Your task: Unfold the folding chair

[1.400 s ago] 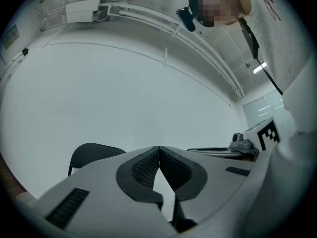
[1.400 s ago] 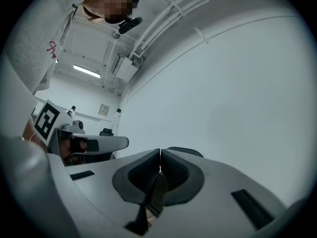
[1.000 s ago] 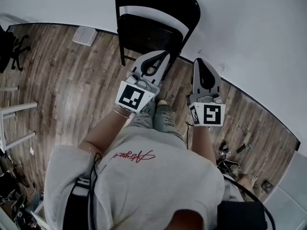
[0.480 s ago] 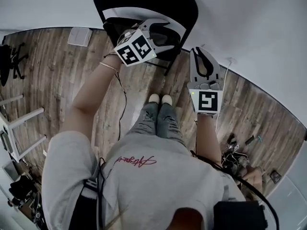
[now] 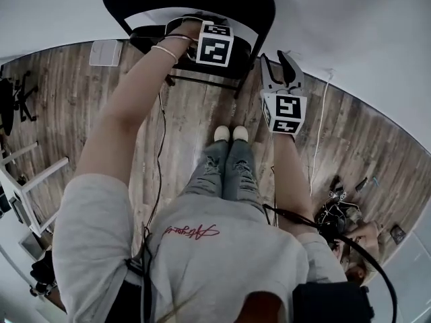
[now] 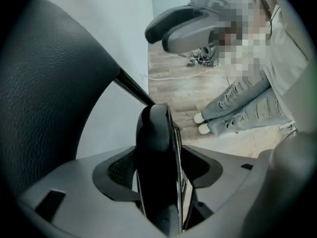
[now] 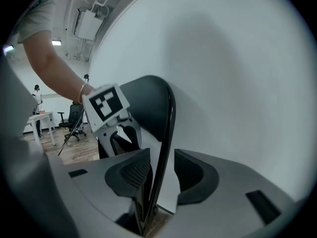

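The black folding chair (image 5: 225, 2) leans folded against the white wall. My left gripper (image 5: 210, 47) points down over it. In the left gripper view its pads press both sides of the padded seat edge (image 6: 154, 148), so the left gripper (image 6: 158, 182) is shut on the seat. My right gripper (image 5: 279, 71) is at the chair's right side. In the right gripper view the jaws of the right gripper (image 7: 157, 175) are opening, with the thin frame tube (image 7: 167, 133) between them and a gap on each side. The backrest (image 7: 148, 100) rises behind the tube.
The person's shoes (image 5: 230, 133) stand on the wooden floor just in front of the chair. A cable bundle and small items (image 5: 337, 207) lie at the right. White table legs (image 5: 27, 173) and an office chair base (image 5: 17, 93) are at the left, and a white box (image 5: 106, 52) sits by the wall.
Both grippers moved away from the body and down to the chair. The left one rolled and came onto the seat edge. The right one reached the frame tube, its jaws now apart.
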The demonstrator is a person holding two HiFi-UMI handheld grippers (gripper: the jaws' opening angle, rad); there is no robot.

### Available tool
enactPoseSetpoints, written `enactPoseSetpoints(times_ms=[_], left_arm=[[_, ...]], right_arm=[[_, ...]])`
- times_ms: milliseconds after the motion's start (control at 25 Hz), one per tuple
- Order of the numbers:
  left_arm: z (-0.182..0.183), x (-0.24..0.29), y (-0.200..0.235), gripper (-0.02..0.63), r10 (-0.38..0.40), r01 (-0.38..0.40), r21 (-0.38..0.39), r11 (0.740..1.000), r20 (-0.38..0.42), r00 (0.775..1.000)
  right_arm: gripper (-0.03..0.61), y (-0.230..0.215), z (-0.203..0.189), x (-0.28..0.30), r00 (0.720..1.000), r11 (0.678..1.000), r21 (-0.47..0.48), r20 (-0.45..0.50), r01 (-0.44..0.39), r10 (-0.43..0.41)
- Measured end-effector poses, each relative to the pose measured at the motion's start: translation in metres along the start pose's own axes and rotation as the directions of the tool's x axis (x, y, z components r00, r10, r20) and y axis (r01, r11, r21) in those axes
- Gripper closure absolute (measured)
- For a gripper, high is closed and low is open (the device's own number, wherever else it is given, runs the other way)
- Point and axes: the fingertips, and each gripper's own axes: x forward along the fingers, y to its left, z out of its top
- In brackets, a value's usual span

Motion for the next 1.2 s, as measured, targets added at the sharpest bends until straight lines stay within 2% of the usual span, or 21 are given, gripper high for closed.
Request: enactPoseSetpoints(times_ms=[80,200,280,440,600,720,920,1080,1200], left_arm=[[-0.003,0.003,0.004,0.390,0.006,-0.005,0.028,1.000,-0.026,1.000],[-0.002,0.003,0.006,0.398,0.020,-0.020,0.016,1.000,-0.026,0.999],[0.000,0.007,0.007,0.415,0.059,-0.058,0.020,0.998,-0.042,0.997],[0.002,0.024,0.009,0.423,0.117,-0.111,0.092,0.990,-0.064,0.991],[0.004,0.027,0.008,0.441,0.079,-0.078,0.037,0.996,-0.026,0.997],[0.004,0.023,0.010,0.470,0.122,-0.122,0.011,0.993,-0.012,0.992],[0.009,0.018,-0.002,0.477,0.174,-0.174,0.011,0.985,-0.013,0.985],[0.014,0.012,-0.024,0.479,0.236,-0.236,0.022,0.972,-0.014,0.972],[0.016,0.006,-0.047,0.479,0.325,-0.325,0.034,0.945,-0.017,0.945]], right_arm=[[0.439,0.001,-0.024,0.025,0.998,1.000,-0.004,-0.057,-0.006,0.006],[0.439,-0.001,-0.041,0.055,0.996,1.000,-0.009,-0.086,-0.014,0.013],[0.439,-0.002,-0.040,0.066,0.996,1.000,-0.007,-0.091,-0.015,0.014],[0.446,-0.006,-0.038,0.078,0.994,1.000,0.007,-0.107,0.027,-0.026],[0.454,-0.007,-0.036,0.078,0.996,0.998,0.047,-0.084,0.040,-0.036],[0.454,-0.006,-0.035,0.079,0.995,0.999,0.038,-0.092,0.037,-0.033],[0.453,-0.006,-0.037,0.075,0.996,0.999,0.035,-0.085,0.038,-0.035],[0.451,-0.005,-0.040,0.070,0.996,1.000,0.027,-0.087,0.016,-0.013],[0.448,-0.001,-0.043,0.067,0.996,1.000,0.024,-0.091,0.017,-0.015]])
